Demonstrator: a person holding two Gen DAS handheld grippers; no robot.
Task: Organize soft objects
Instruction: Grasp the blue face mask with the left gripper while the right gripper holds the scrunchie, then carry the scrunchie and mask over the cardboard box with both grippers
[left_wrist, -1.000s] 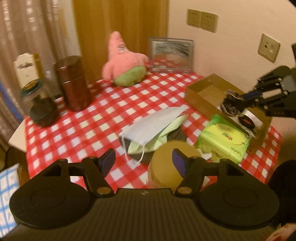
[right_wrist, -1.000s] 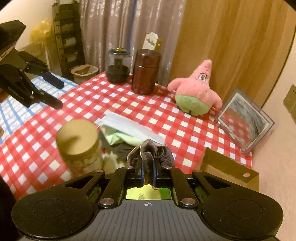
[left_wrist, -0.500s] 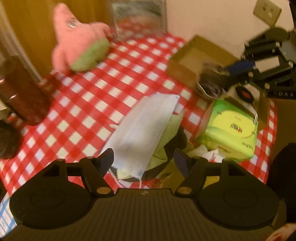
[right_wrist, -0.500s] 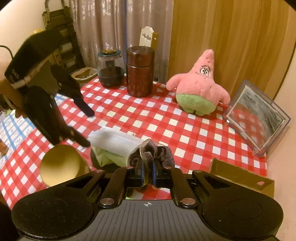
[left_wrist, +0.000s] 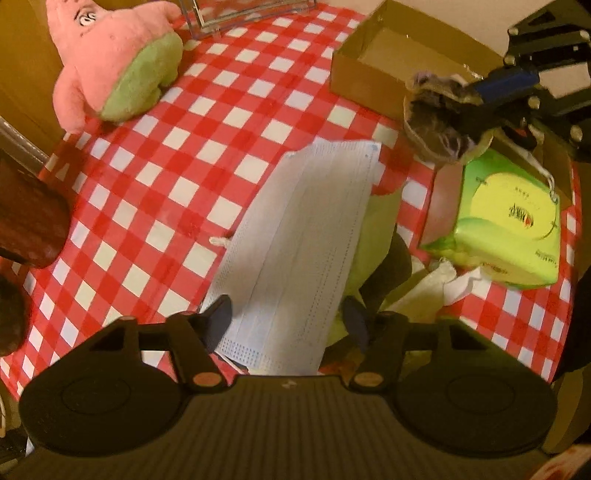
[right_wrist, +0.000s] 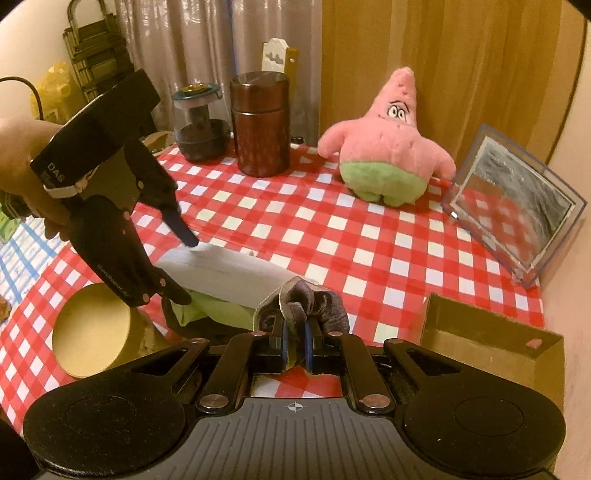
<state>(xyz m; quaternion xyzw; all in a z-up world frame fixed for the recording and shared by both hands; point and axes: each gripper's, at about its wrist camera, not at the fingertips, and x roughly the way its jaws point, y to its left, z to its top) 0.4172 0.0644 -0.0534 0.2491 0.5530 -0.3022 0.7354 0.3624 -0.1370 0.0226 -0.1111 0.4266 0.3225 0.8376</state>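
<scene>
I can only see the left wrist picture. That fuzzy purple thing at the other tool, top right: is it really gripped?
Observer: Yes. The right wrist view shows the right gripper with its pads shut on the scrunchie.
Operator: And my own tool?
Observer: From there, the left gripper points down over the face mask. Its jaws have just been closing, with the mask between them, not yet pinched.
Operator: Is anything hidden from me?
Observer: A gold-lidded jar stands beside the pile.
</scene>
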